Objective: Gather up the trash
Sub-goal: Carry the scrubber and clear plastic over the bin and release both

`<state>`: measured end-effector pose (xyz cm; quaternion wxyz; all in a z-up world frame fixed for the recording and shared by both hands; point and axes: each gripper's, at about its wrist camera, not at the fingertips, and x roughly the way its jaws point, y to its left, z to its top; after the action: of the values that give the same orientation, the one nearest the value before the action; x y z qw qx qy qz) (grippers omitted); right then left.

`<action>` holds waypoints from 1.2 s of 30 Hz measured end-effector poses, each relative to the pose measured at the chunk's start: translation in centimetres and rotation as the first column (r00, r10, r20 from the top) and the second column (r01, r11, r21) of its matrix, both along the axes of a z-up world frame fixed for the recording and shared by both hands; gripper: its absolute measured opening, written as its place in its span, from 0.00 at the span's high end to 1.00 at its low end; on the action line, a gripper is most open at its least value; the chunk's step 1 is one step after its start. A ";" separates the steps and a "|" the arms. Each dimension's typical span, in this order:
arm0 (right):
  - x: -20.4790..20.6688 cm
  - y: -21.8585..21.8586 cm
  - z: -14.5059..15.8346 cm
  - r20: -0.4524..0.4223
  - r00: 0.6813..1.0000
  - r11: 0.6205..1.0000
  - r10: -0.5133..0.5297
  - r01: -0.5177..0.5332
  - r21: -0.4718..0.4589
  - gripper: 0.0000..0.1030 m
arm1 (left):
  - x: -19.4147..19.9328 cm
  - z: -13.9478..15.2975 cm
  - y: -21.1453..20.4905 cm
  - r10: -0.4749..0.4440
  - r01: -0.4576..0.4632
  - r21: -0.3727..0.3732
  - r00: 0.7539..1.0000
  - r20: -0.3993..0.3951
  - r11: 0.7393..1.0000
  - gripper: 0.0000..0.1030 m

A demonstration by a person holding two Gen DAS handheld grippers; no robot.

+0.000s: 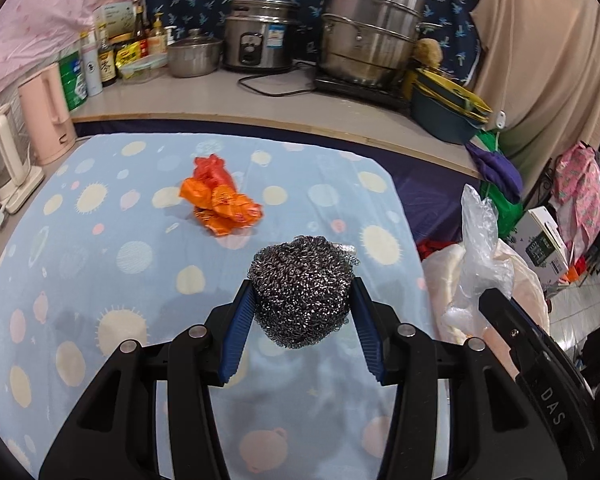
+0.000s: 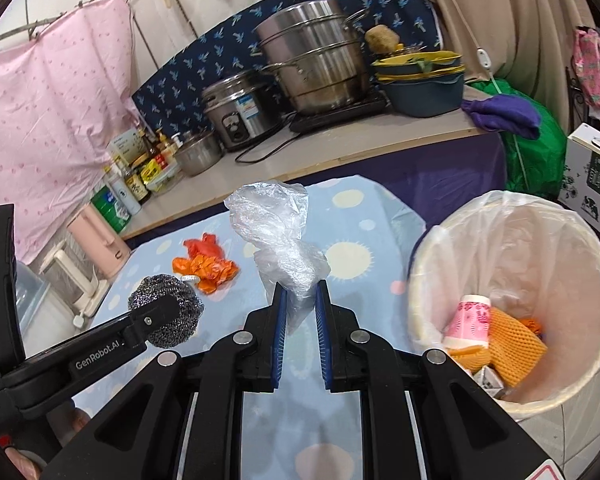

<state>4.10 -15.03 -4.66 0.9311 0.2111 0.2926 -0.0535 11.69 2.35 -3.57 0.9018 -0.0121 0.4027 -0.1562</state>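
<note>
Going left to right: orange wrapper (image 1: 219, 200) is lying crumpled on the spotted tablecloth (image 1: 80, 272), nothing touching it, one piece left on the table. Left gripper (image 1: 304, 312) is pinching the steel scrubber (image 1: 300, 290) between its blue pads (image 1: 238, 332), jaws spread wide around the ball, and the ball looks lifted off the cloth. Right gripper (image 2: 301, 296) is pinching the clear plastic bag (image 2: 278, 236) by its lower end, jaws nearly pressed together, most of the bag sticking up loose above the fingertips. Bin (image 2: 512, 208) is sitting to the right, off the table edge, lined, already holding a pink paper cup (image 2: 470, 320), orange mesh (image 2: 512, 348) and a small carton.

Risks, my read: the bag is thin and slippery, so it may be sliding out before reaching the bin, or clinging to the pads on release. The scrubber is springy and round, so a loose squeeze may be letting it pop out. Both grippers are close, so they may bump heading for the same bin.

Count: one scrubber, one clear bag, one orange wrapper, one bin, two grippers.
</note>
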 end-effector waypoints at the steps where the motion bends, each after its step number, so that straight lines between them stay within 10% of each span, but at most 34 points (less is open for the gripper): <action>1: -0.4 -0.6 0.1 0.004 1.000 1.000 -0.012 0.012 0.004 0.87 | -0.3 0.1 -0.5 -0.010 0.010 0.004 1.000 0.003 1.000 0.55; 36: -8.4 -15.3 -3.4 -0.034 0.954 0.950 -0.299 0.301 0.089 0.87 | -5.4 0.0 -18.7 -0.288 0.282 0.124 0.957 0.036 0.951 0.55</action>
<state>-4.31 -30.36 -8.03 0.8984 0.2955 0.2686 -0.1827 6.28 -16.38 -3.54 0.8794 0.1036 0.3846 -0.2610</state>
